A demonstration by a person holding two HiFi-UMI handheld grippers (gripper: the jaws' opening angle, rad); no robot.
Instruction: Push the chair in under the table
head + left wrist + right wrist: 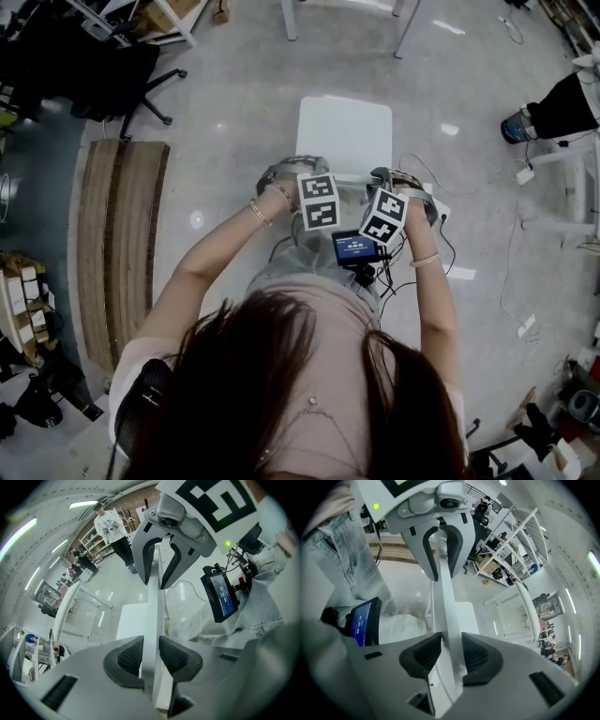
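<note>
Jaws of left gripper narrow, ribbed pads pressed on either face of the thin white backrest, clamped on its top edge. Jaws of right gripper likewise narrow, closed on the same backrest further along the edge. In the left gripper view the right gripper faces back along the rail; both point steeply down.

Head view: white chair seat lies directly ahead of the person, on pale glossy floor. Two white counter legs show at the top edge. The seat's far edge stops short of them, with bare floor between, so the chair is not under the counter.

Small lit screen hangs at the person's waist, just behind the marker cubes. Slatted wooden panel lies to the left, black office chair beyond it. Loose cables trail on the right. Second person in a white top stands in the distance.
</note>
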